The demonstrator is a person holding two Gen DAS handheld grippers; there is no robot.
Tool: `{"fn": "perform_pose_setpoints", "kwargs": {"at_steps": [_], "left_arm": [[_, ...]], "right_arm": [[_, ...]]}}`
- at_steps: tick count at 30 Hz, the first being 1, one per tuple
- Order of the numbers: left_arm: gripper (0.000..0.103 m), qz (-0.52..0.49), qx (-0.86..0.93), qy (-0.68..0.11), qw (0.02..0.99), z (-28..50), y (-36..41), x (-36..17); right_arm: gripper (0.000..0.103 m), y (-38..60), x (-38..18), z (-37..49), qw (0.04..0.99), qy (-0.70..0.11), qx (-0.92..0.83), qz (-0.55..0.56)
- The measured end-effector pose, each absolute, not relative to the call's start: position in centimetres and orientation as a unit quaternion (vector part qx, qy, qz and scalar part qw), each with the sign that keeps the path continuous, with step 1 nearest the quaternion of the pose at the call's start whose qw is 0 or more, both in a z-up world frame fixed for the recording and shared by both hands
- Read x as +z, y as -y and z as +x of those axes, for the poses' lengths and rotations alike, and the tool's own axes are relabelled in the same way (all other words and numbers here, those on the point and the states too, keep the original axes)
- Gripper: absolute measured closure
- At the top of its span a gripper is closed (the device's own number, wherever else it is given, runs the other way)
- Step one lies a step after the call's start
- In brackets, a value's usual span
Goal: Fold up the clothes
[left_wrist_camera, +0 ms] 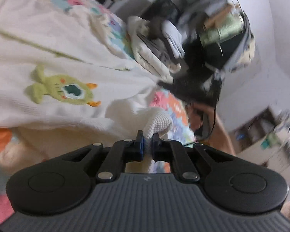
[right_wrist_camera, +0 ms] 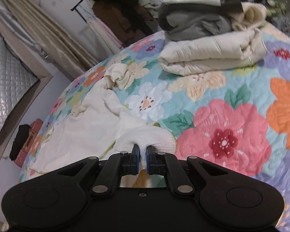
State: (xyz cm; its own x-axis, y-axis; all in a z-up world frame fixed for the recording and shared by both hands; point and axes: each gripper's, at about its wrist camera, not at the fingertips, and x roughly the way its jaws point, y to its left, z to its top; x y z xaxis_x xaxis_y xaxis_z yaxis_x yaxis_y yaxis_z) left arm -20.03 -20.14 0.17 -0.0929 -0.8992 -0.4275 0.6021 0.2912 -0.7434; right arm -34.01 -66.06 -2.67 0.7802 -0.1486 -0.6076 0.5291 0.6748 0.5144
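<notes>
Two grippers pinching one cream sweater, fold only begun.
Left gripper (left_wrist_camera: 147,142) and right gripper (right_wrist_camera: 142,157) each clamp a ribbed edge of the sweater (left_wrist_camera: 54,44), spread on the bed (right_wrist_camera: 232,116) ahead; beyond, a folded pile (right_wrist_camera: 212,58) looks finished.

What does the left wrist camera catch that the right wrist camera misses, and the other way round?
Only the left wrist view shows the green monster patch stitched on the cream sweater.

Only the right wrist view shows the beige curtains and, sharply, the big pink flower printed on the floral quilt.

Both show the pile of folded clothes lying on the quilt, and in each view a gripper, the left gripper and the right gripper, has its jaws shut on a ribbed white edge of the sweater.
</notes>
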Motion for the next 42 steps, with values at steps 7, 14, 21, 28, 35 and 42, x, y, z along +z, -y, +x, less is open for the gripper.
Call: {"fn": "perform_pose_setpoints", "kwargs": {"at_steps": [7, 14, 21, 28, 35, 42], "left_arm": [[0.096, -0.058, -0.549, -0.532, 0.642, -22.3, 21.2, -4.9], [0.096, -0.005, -0.538, -0.549, 0.640, -23.4, 22.4, -6.5], [0.087, -0.014, -0.504, -0.573, 0.647, -22.4, 22.4, -8.0], [0.046, 0.006, -0.503, -0.566, 0.653, -23.0, 23.1, -7.6], [0.045, -0.018, -0.478, -0.583, 0.657, -22.1, 22.5, -8.8], [0.044, -0.021, -0.471, -0.588, 0.658, -22.4, 21.7, -8.4]], "right_arm": [[0.096, 65.7, -5.4, -31.9, 0.852, -0.370, -0.242, 0.281], [0.099, 65.0, -6.8, -30.8, 0.831, -0.427, -0.294, 0.202], [0.087, 65.5, -5.7, -34.4, 0.816, -0.398, -0.310, 0.281], [0.026, 61.0, -6.4, -35.0, 0.809, -0.420, -0.205, 0.356], [0.066, 60.5, -7.1, -32.1, 0.831, -0.417, -0.179, 0.322], [0.101, 57.3, -6.4, -31.3, 0.850, -0.459, -0.192, 0.176]]}}
